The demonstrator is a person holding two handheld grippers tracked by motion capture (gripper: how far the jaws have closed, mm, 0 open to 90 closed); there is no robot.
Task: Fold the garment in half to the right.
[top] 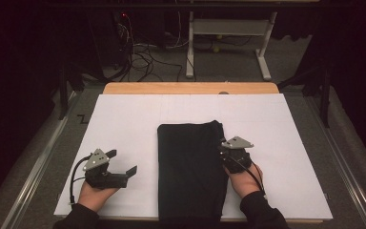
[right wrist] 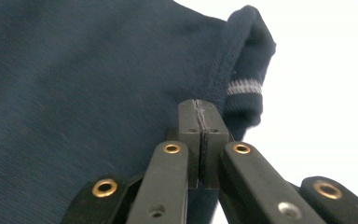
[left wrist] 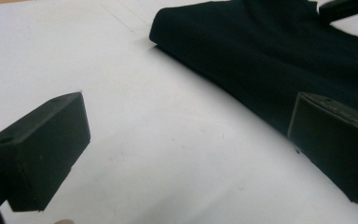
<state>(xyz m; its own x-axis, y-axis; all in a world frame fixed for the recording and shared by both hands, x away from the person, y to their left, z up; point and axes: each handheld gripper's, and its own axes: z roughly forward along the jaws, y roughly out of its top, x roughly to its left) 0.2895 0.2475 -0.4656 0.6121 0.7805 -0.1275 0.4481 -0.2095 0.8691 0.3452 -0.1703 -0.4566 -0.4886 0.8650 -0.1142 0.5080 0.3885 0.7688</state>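
A dark navy folded garment [top: 190, 167] lies in the middle of the white-covered table [top: 124, 119], reaching to the near edge. My left gripper [top: 122, 161] rests low over the white sheet, a little left of the garment, and is open. In the left gripper view its jaws [left wrist: 191, 149] stand wide apart with bare sheet between them and the garment [left wrist: 270, 56] lies beyond. My right gripper [top: 223, 151] is at the garment's right edge. In the right gripper view its pads [right wrist: 200, 109] are shut flat together over the cloth [right wrist: 74, 93], beside a folded hem with a grey stripe [right wrist: 244, 87]; no fabric shows between them.
The table's wooden far edge [top: 190, 88] lies beyond the sheet. Behind it on the floor are tangled cables [top: 143, 59] and a white desk frame [top: 228, 28]. Metal rails [top: 38, 162] run along both sides of the table. The right gripper's tip shows far off [left wrist: 340, 9].
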